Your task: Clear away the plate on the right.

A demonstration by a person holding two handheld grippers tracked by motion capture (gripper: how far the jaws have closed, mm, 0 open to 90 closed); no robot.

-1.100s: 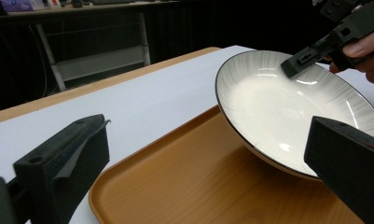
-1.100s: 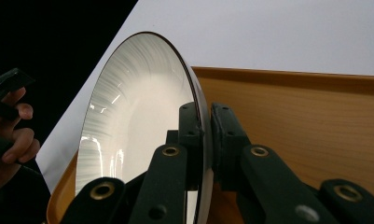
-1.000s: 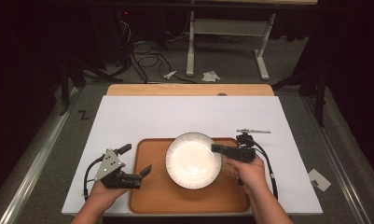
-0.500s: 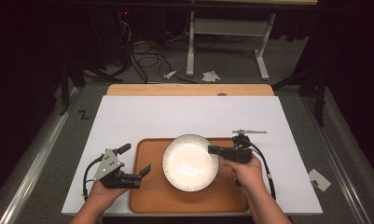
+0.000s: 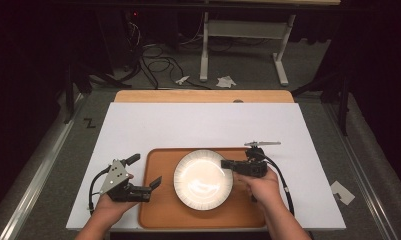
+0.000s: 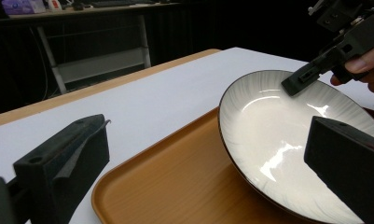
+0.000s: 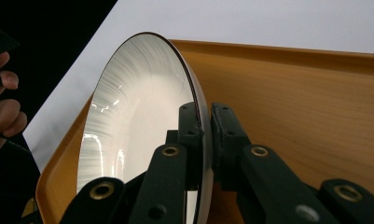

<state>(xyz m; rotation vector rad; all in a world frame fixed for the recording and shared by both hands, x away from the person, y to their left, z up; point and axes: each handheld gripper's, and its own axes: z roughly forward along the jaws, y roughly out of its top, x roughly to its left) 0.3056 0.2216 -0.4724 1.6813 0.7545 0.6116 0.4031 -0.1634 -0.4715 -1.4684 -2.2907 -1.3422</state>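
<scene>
Plate [image 5: 203, 179] sits over the wooden tray [image 5: 158, 215], near the table's [image 5: 203, 122] front edge; its right rim is clamped between the closed jaws of the right gripper [image 5: 227, 164]. The left gripper [image 5: 157, 183] rests at the tray's left rim, jaws apart. In the right gripper view the jaws hide part of the rim. The plate is white and glossy with fine grey radial lines and a dark edge.

The right gripper [image 5: 227, 164], its fingers [image 7: 190, 135] clamped on the plate [image 5: 200, 181] rim, has carried the plate leftward across the tray [image 5: 160, 212], nearer the left gripper's [image 5: 144, 175] fingers.
</scene>
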